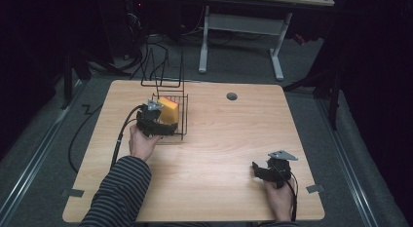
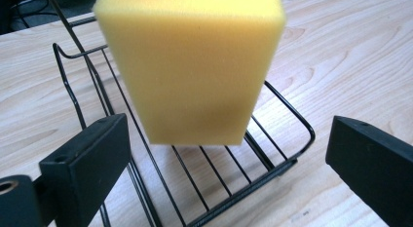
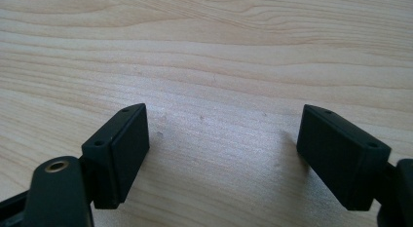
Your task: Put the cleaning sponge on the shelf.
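A yellow sponge block (image 1: 169,110) (image 2: 195,66) stands upright on the bars of a black wire rack (image 1: 183,121) (image 2: 292,115) at the table's back left. My left gripper (image 1: 164,127) (image 2: 226,139) sits just in front of the rack. It is open, with one jaw on each side of the sponge's lower end and neither touching it. My right gripper (image 1: 260,171) (image 3: 221,124) rests low over bare wood near the front right edge, open with nothing between its jaws.
The rack's tall wire loops (image 1: 163,71) rise behind the sponge. A round grey grommet (image 1: 232,96) is set in the light wooden table (image 1: 234,139) at the back. Cables (image 1: 78,134) trail off the left edge. A white desk frame (image 1: 241,27) stands beyond.
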Available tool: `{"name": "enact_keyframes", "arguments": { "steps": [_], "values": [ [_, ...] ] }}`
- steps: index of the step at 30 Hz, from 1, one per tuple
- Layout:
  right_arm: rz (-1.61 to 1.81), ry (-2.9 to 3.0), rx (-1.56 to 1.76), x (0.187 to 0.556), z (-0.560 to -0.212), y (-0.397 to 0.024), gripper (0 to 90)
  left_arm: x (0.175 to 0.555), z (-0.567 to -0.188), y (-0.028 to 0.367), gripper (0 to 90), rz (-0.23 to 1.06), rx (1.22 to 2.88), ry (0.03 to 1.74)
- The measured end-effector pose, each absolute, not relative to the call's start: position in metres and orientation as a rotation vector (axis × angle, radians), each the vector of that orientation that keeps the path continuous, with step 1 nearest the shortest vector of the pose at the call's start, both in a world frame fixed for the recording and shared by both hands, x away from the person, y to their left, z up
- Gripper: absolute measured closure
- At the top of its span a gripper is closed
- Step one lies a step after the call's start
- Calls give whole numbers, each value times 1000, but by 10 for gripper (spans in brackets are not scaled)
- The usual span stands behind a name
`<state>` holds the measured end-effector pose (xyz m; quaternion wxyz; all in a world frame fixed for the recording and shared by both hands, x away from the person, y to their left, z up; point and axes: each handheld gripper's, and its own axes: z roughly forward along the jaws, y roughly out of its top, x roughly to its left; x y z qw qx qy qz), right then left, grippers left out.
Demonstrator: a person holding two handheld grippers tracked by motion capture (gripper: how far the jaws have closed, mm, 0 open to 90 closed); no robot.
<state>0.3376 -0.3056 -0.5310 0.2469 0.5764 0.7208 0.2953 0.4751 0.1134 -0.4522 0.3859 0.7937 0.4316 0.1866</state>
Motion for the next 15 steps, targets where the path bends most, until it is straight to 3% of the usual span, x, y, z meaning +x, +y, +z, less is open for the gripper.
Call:
{"name": "enact_keyframes", "arguments": {
  "steps": [15],
  "values": [
    [805,1966,1571,338,-531,-306,195,453,-441,130,85,478,1974,1072]
  ]
}}
